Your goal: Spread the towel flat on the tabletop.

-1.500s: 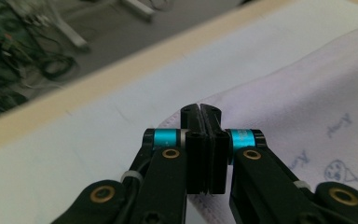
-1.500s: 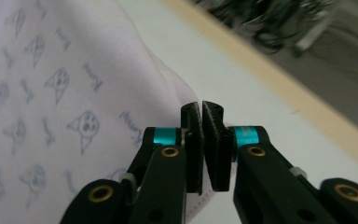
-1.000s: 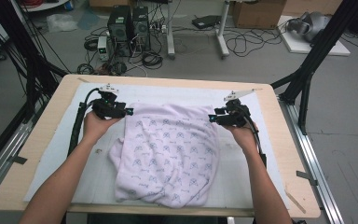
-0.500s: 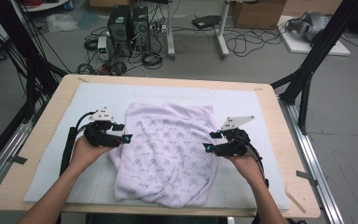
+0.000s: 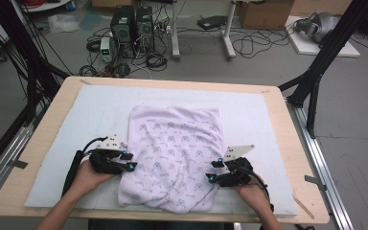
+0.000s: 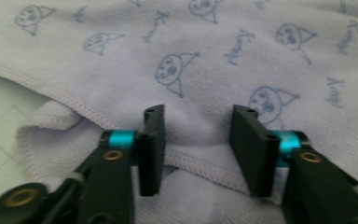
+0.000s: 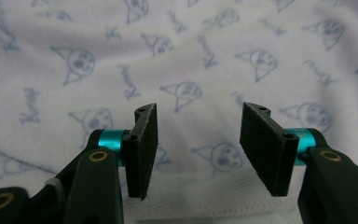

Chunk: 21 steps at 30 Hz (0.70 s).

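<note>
A folded towel (image 5: 175,155) lies on a mat (image 5: 76,124) at the centre of the tabletop (image 5: 278,96), with the left tool (image 5: 128,161) at its eight o'clock edge and the right tool (image 5: 212,171) at its four o'clock edge.

Setting: I am working in a robotics lab, at a light wooden table (image 5: 287,158) covered by a pale blue-grey foam mat (image 5: 76,139). Black metal frame struts (image 5: 28,72) are standing at either side. Two black desktop computer towers (image 5: 133,29) are sitting on the grey concrete floor (image 5: 354,110), with black tangled cables (image 5: 254,45) and brown cardboard boxes (image 5: 263,12) lying behind.
</note>
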{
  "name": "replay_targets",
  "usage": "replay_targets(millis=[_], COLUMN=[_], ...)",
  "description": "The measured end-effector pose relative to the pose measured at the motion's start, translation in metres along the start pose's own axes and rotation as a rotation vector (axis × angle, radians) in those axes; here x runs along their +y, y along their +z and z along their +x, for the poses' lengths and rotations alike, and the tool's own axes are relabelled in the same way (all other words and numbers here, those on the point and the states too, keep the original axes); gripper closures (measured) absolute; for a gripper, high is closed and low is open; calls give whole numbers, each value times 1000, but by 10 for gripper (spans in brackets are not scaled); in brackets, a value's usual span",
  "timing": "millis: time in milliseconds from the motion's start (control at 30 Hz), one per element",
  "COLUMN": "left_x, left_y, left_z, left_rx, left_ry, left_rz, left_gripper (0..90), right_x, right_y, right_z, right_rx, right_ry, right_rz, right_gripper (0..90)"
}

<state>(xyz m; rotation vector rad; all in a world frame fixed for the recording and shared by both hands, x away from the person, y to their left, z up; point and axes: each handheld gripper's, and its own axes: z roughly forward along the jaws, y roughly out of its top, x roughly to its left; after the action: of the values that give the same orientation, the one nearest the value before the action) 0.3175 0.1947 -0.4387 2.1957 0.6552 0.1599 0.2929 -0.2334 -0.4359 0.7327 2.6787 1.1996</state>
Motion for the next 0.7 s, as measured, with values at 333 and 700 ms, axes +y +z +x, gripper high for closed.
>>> replay_targets(millis=[333, 700], left_x=[6, 43], left_y=[-2, -33], left_z=[-1, 27], left_rx=[5, 85], left_ry=[4, -67], left_rz=[-14, -174], left_gripper=[856, 858], right_x=[3, 50], right_y=[8, -24], right_z=[-4, -36], right_rx=[14, -111], right_ry=[-28, -18], right_rz=[62, -77], right_gripper=[871, 875])
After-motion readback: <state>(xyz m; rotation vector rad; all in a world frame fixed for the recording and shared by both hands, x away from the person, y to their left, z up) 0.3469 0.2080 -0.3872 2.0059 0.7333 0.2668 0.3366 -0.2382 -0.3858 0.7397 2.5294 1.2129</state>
